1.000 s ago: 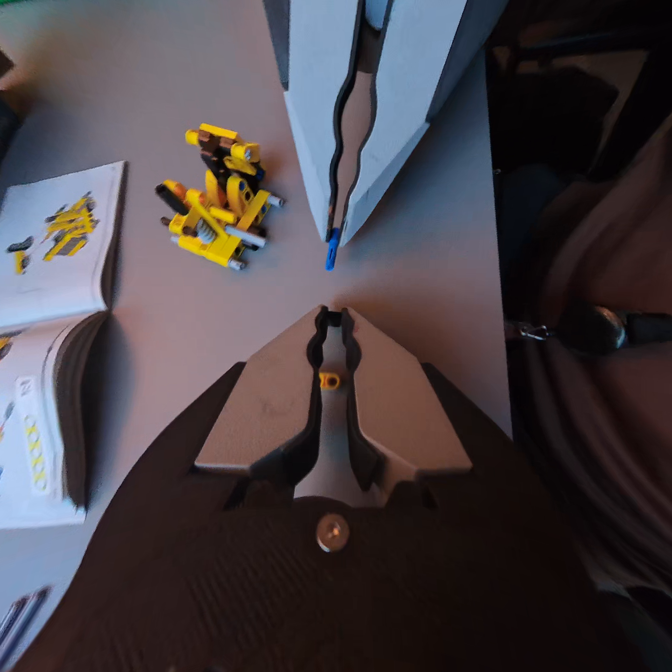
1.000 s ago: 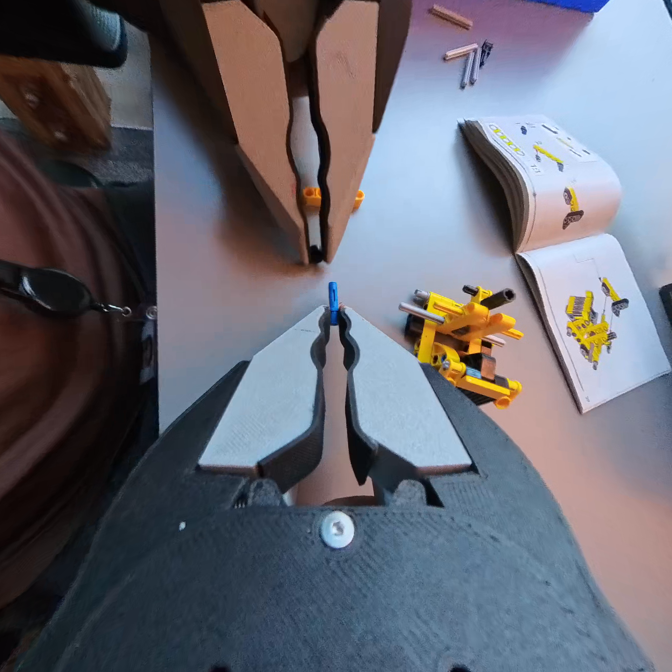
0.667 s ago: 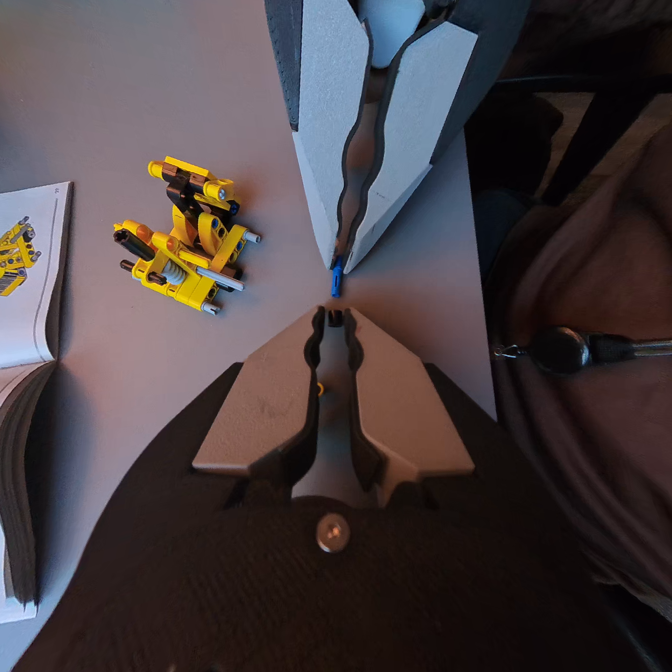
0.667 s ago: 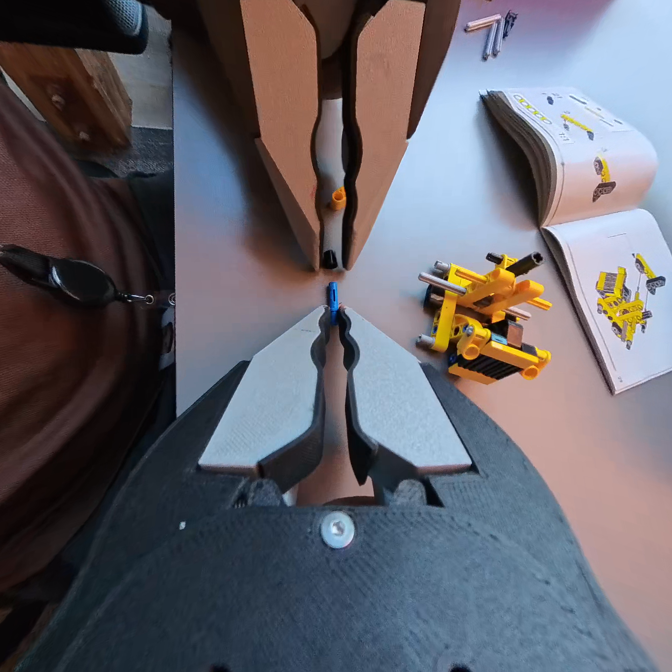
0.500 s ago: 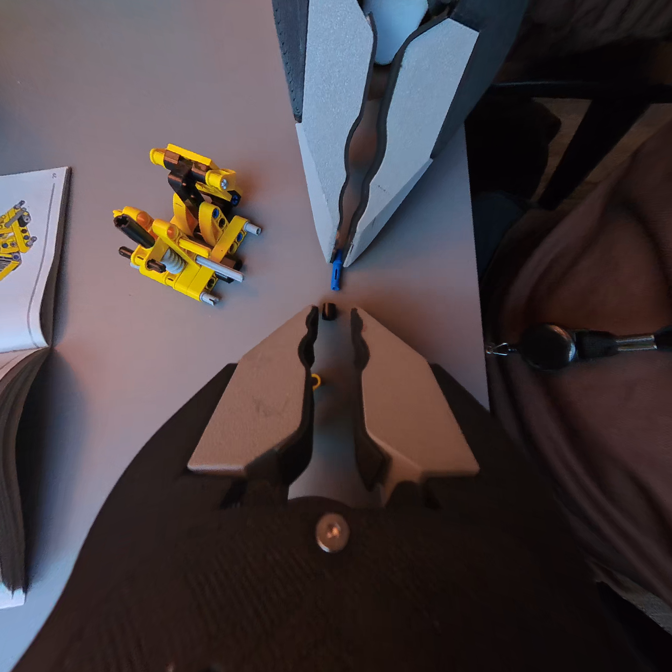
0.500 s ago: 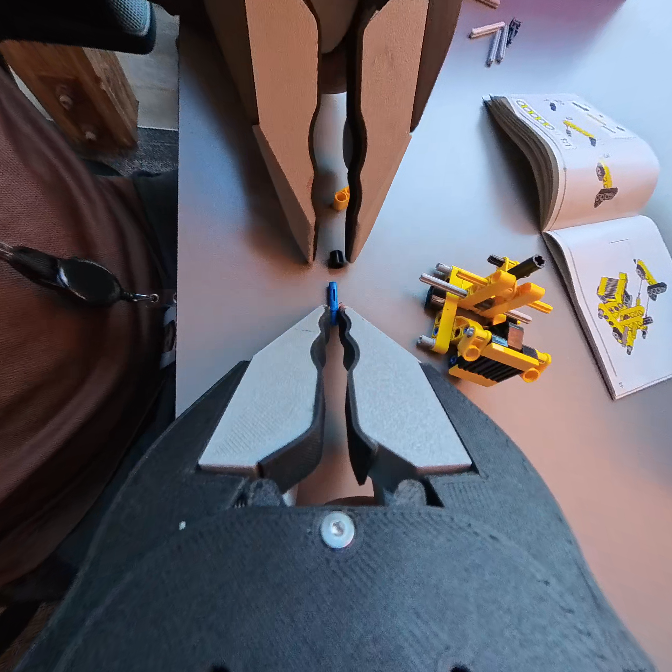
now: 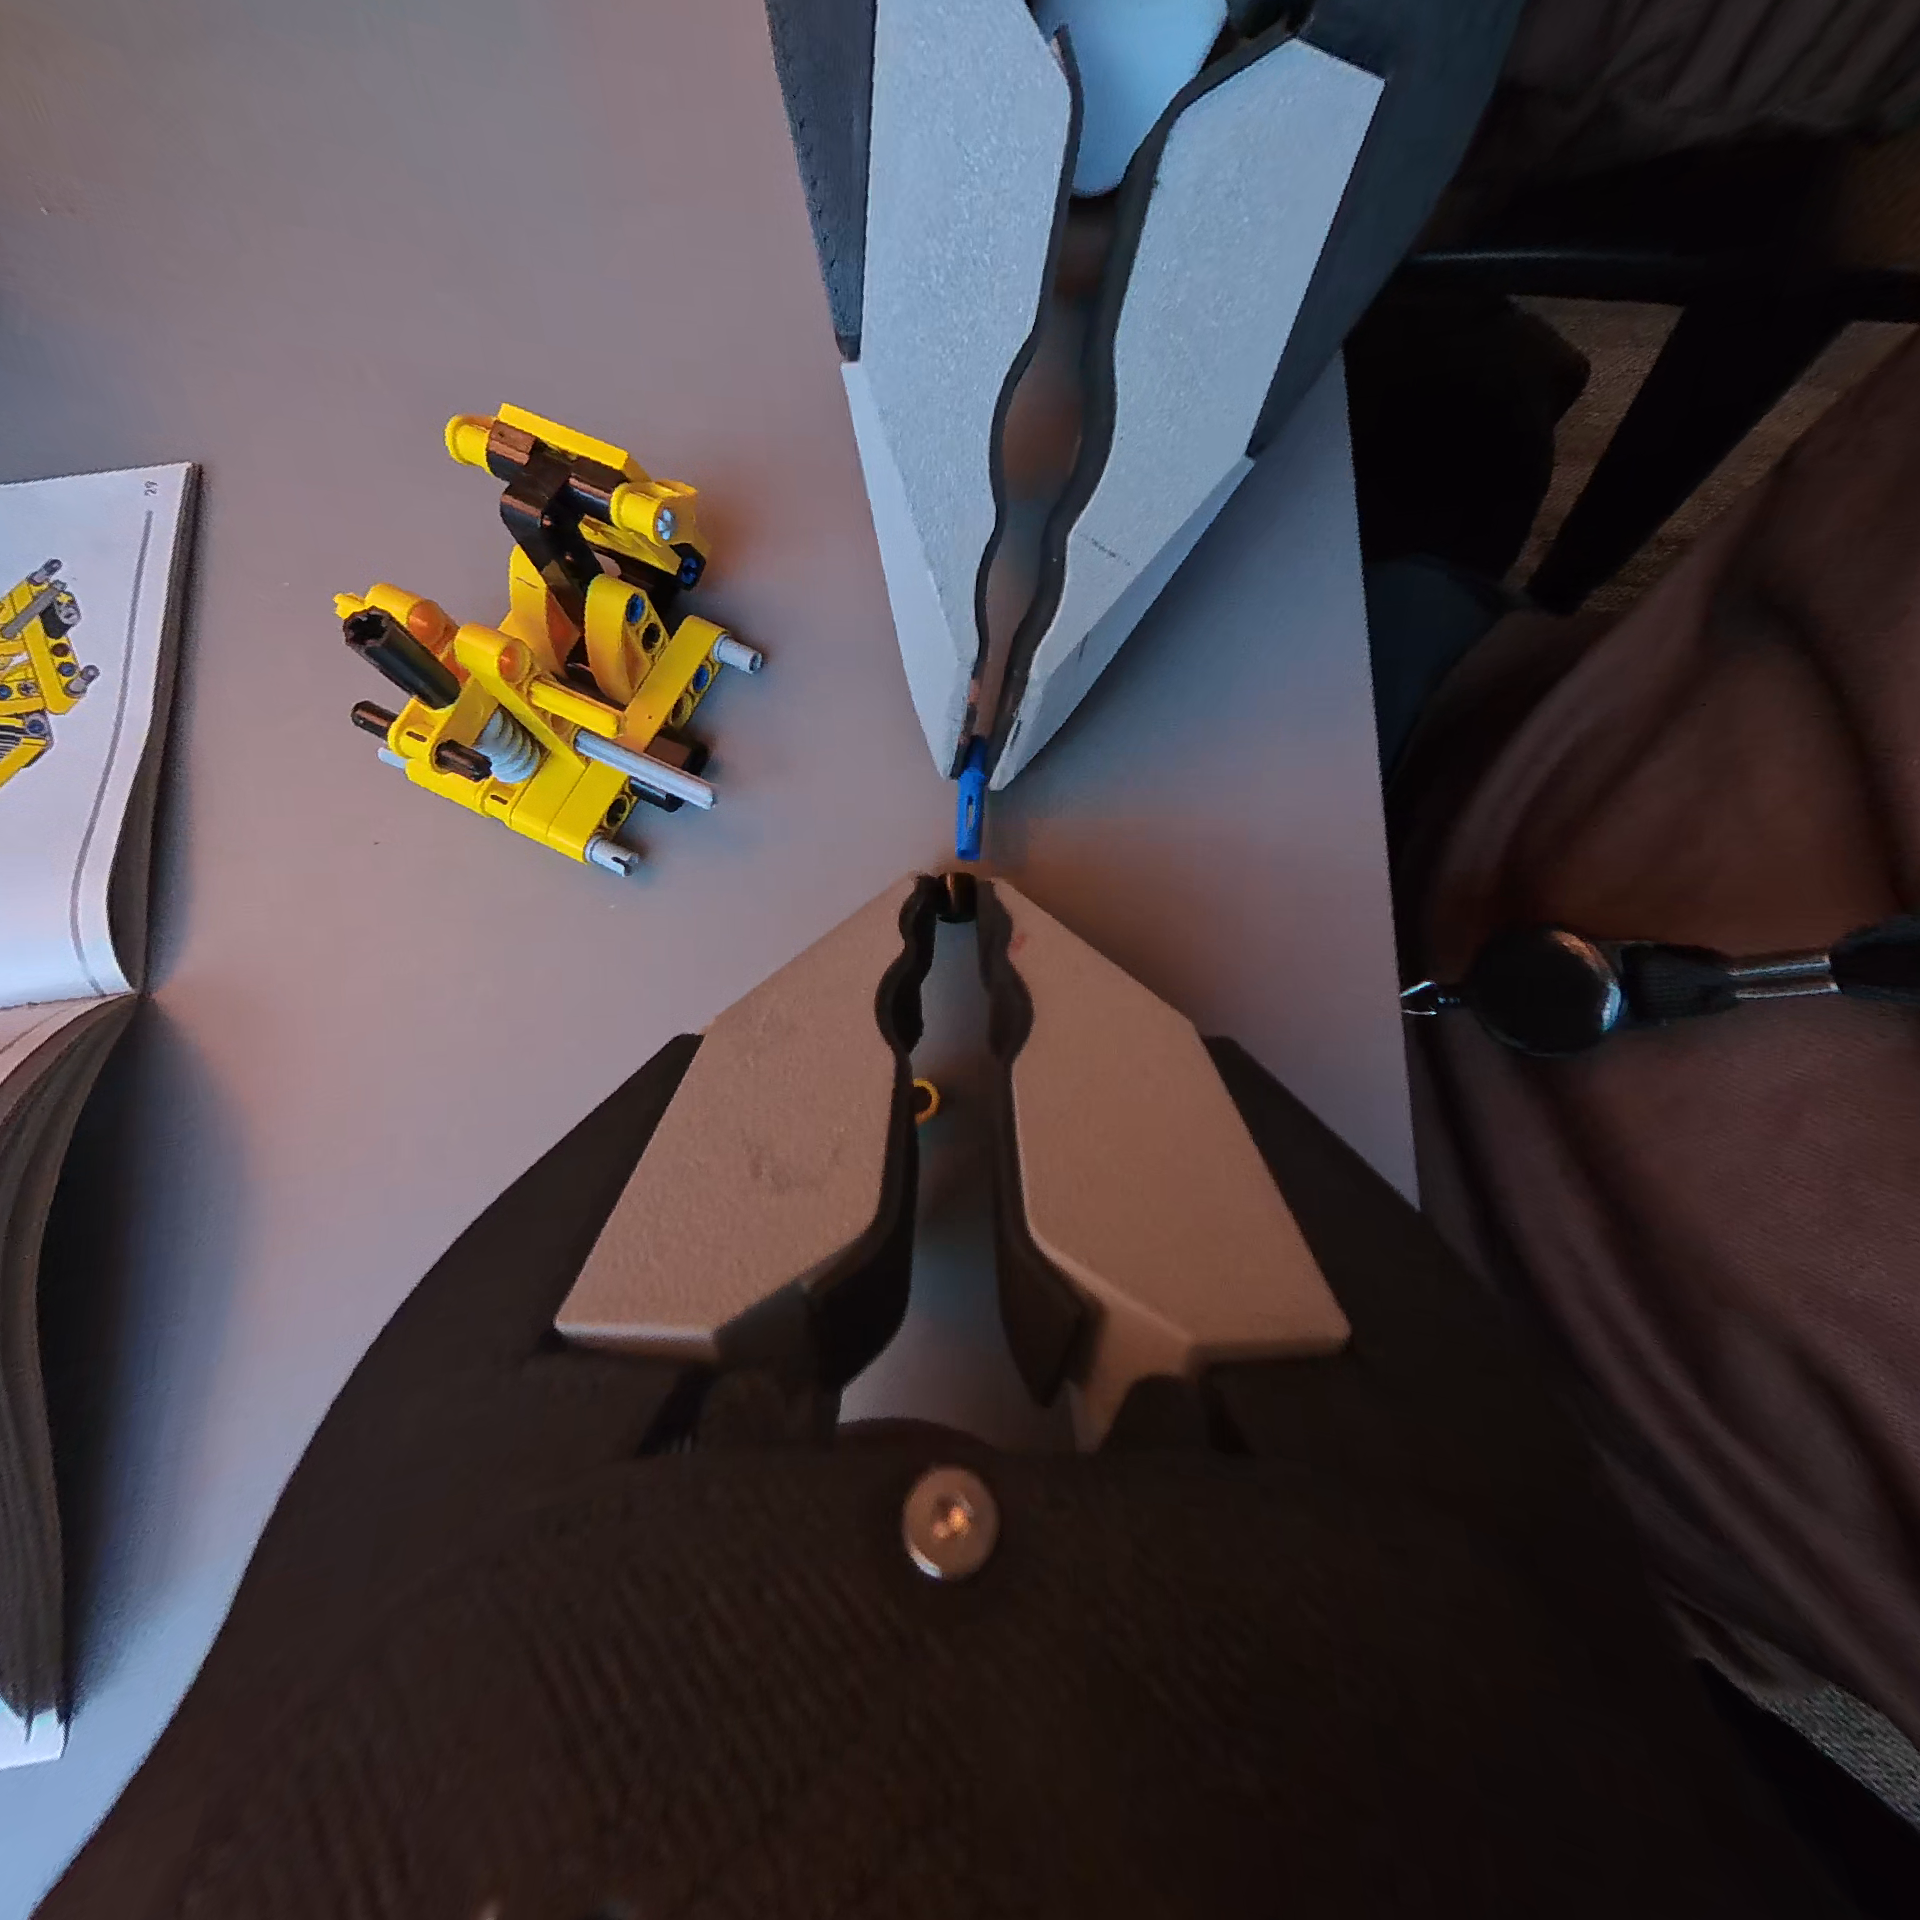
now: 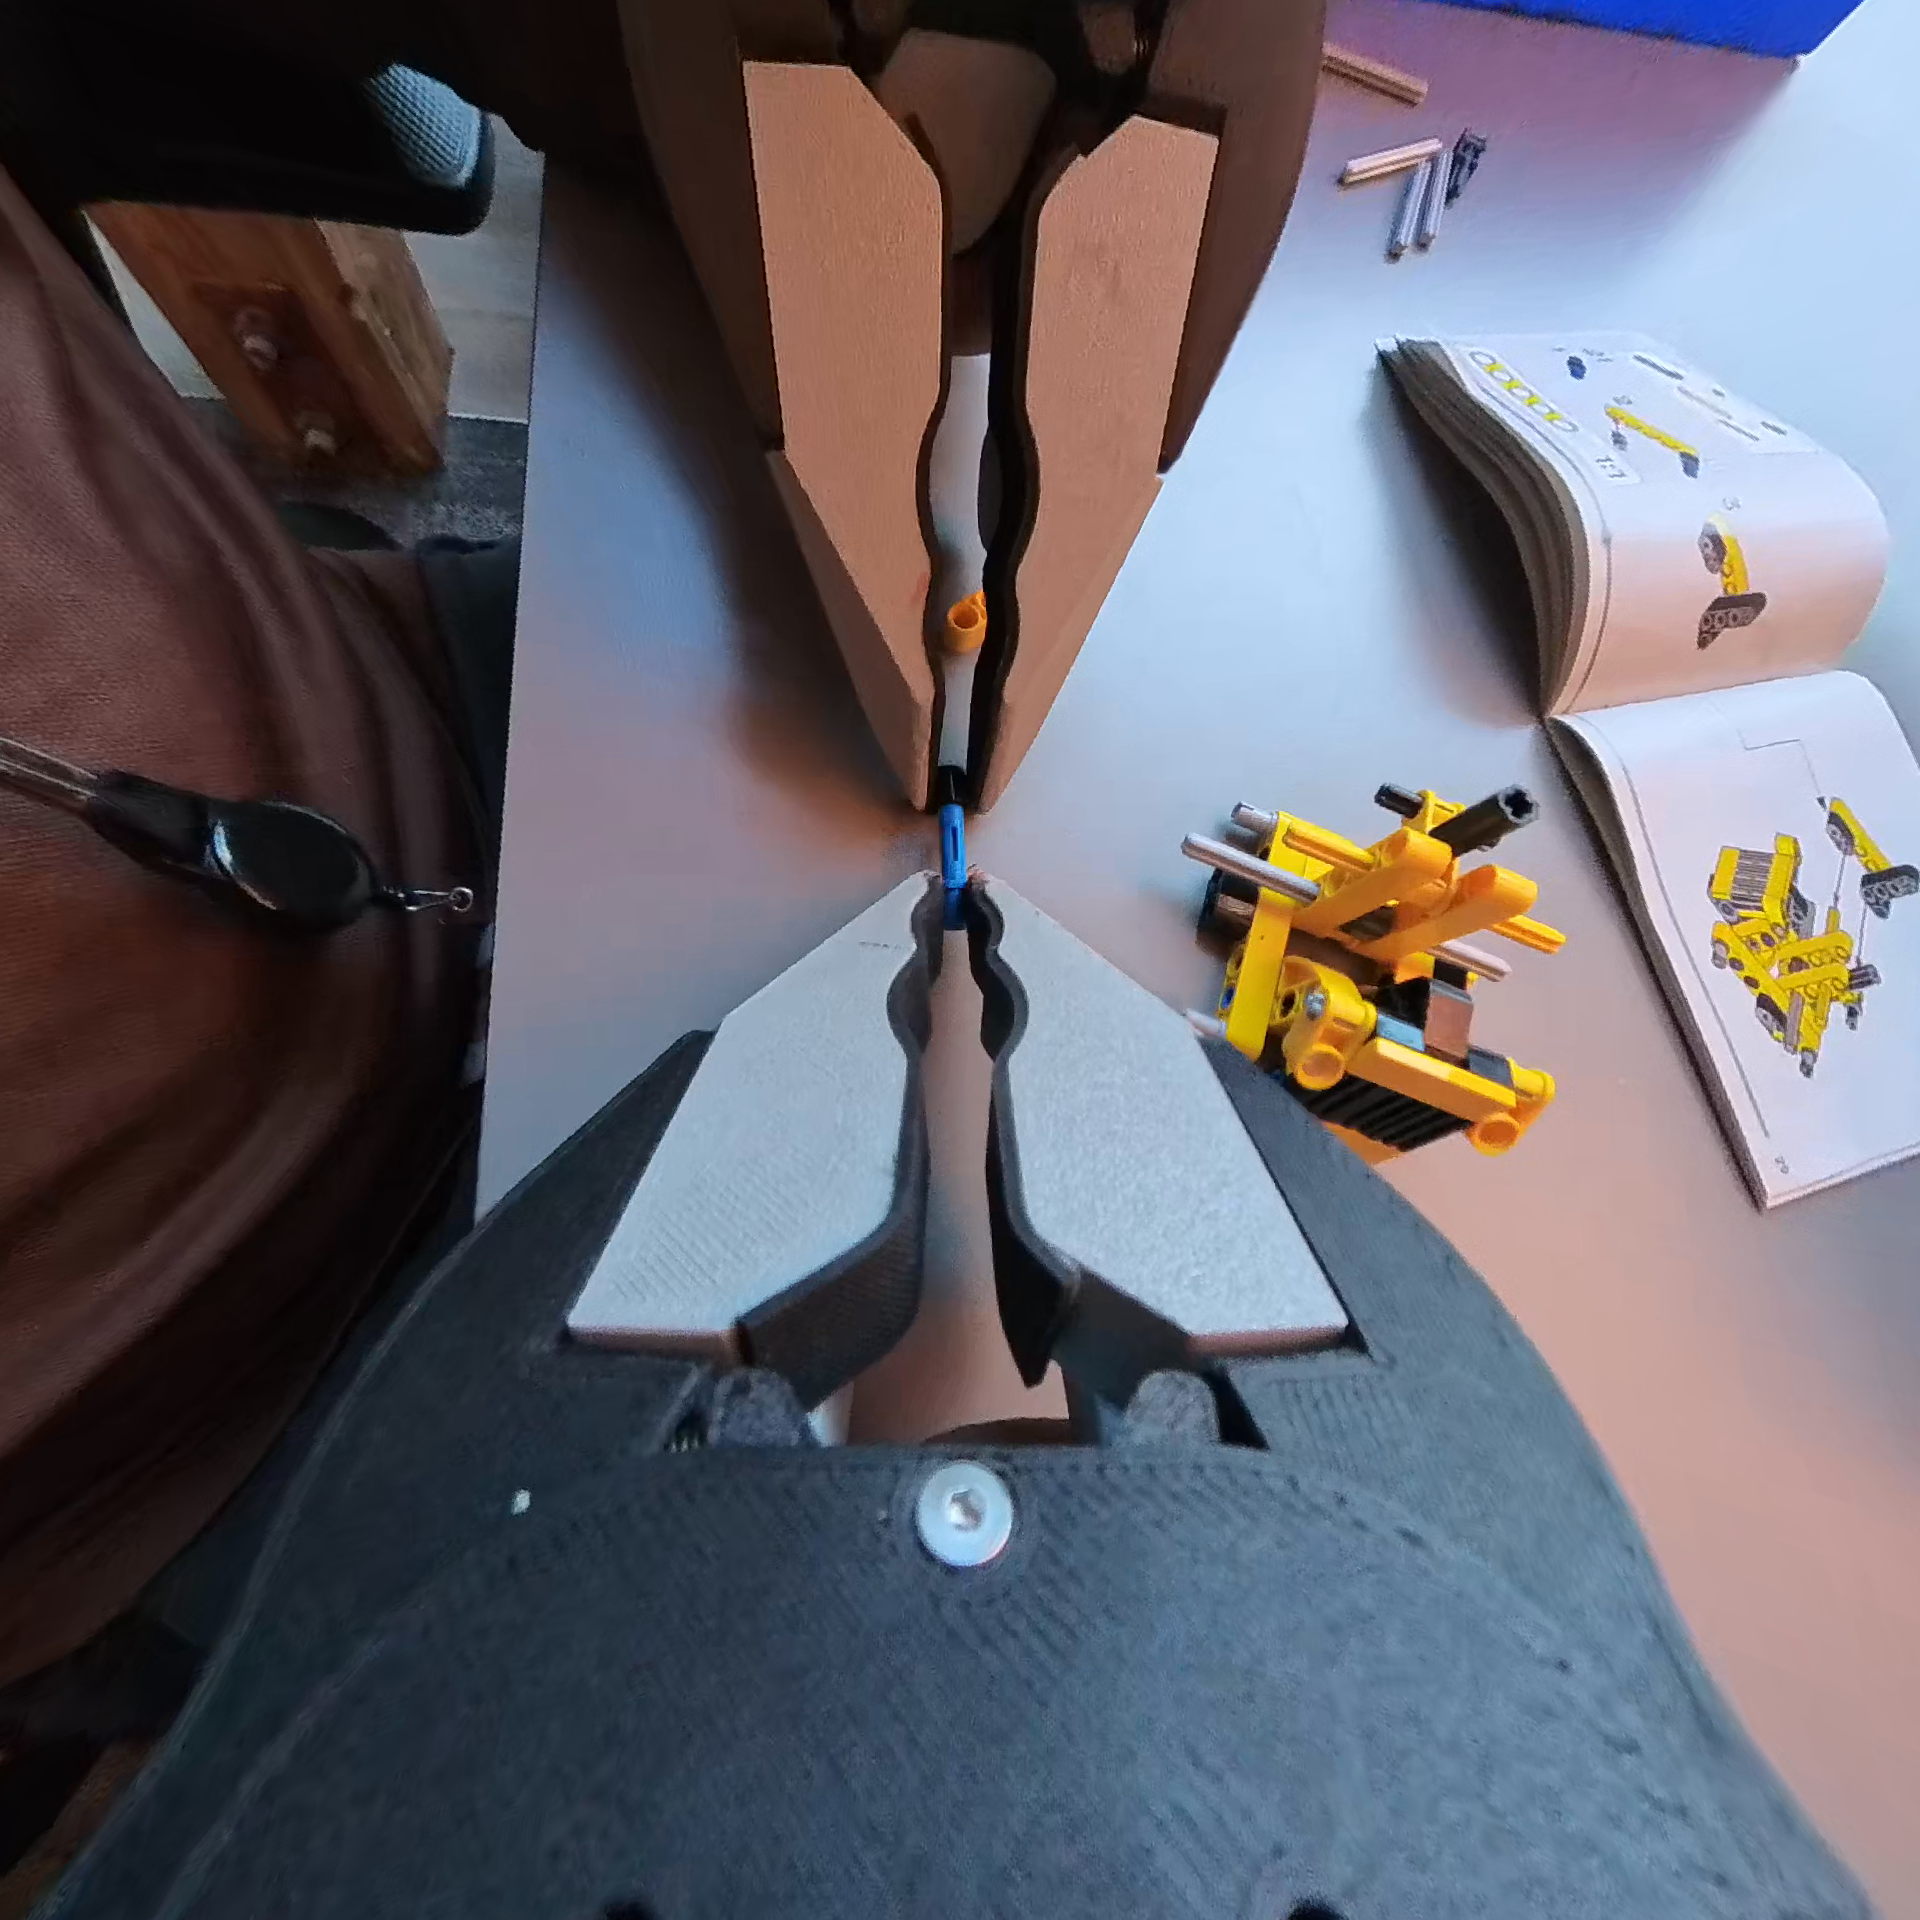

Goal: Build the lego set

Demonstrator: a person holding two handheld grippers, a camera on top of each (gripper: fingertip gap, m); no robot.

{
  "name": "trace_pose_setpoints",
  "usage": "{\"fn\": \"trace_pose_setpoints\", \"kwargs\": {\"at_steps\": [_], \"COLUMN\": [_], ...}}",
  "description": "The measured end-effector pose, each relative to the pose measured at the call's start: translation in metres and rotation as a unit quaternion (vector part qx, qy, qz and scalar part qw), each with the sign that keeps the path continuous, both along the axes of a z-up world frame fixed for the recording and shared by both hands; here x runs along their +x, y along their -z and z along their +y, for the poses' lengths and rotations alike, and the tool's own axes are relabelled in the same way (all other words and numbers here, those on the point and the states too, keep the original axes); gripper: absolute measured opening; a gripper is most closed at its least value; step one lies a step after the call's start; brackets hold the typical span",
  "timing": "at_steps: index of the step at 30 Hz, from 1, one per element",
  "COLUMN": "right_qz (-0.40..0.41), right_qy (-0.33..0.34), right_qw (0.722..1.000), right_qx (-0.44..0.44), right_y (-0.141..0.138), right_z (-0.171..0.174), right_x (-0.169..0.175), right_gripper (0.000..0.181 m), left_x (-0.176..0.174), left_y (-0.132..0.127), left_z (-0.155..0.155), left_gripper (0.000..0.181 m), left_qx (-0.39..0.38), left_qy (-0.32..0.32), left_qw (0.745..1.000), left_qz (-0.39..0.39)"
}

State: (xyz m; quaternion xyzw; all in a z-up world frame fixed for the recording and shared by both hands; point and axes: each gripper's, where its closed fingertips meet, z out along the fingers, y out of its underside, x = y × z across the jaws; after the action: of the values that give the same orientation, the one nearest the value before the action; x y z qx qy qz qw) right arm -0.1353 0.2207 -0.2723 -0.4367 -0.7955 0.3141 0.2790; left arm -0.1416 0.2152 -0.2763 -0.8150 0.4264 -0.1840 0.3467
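While the blue pin [image 8: 951,854] sits clamped at the very tip of the right gripper [image 8: 953,891], its free end points straight at a small black bushing [image 7: 953,896] pinched at the tip of the left gripper [image 7: 951,902]. In the right wrist view pin and bushing [image 8: 950,781] look touching or nearly so; in the left wrist view a slight gap shows, so contact cannot be called. Both sets of fingers are closed on their parts, tip to tip just above the counter [image 7: 312,260].

Step in hand: mating pin into bushing, a sub-step before either joins the model. Next move likely needs the 2 axes kept in line and a short straight push; tilt could pop the pin out of its shallow grip.

A loose orange connector [image 8: 966,621] lies on the counter under the left fingers. The half-built yellow model [image 7: 540,644] rests beside the grippers, untouched, with the open instruction booklet [image 8: 1714,665] beyond it. A few loose axles [image 8: 1418,192] lie at the far edge. A person in a brown top [image 7: 1714,1143] sits at the counter edge.
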Motion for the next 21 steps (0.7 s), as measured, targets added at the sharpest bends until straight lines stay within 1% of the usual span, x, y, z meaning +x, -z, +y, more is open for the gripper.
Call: {"fn": "trace_pose_setpoints", "kwargs": {"at_steps": [5,21], "right_qz": [-0.011,-0.018], "right_qy": [-0.005,-0.018], "right_qw": [1.0,1.0], "right_qx": [0.014,-0.002], "right_y": [0.0047,0.0043], "right_z": [0.0,0.0], "right_x": [-0.003,-0.0025], "right_gripper": [0.001,0.001], "left_x": [0.0008,0.0006], "left_y": [0.0001,0.0005], "left_z": [-0.002,-0.0016], "left_gripper": [0.004,0.005], "left_qx": [-0.01,-0.018], "left_qy": [0.007,-0.001], "left_qw": [1.0,1.0], "left_qz": [-0.007,-0.012]}}
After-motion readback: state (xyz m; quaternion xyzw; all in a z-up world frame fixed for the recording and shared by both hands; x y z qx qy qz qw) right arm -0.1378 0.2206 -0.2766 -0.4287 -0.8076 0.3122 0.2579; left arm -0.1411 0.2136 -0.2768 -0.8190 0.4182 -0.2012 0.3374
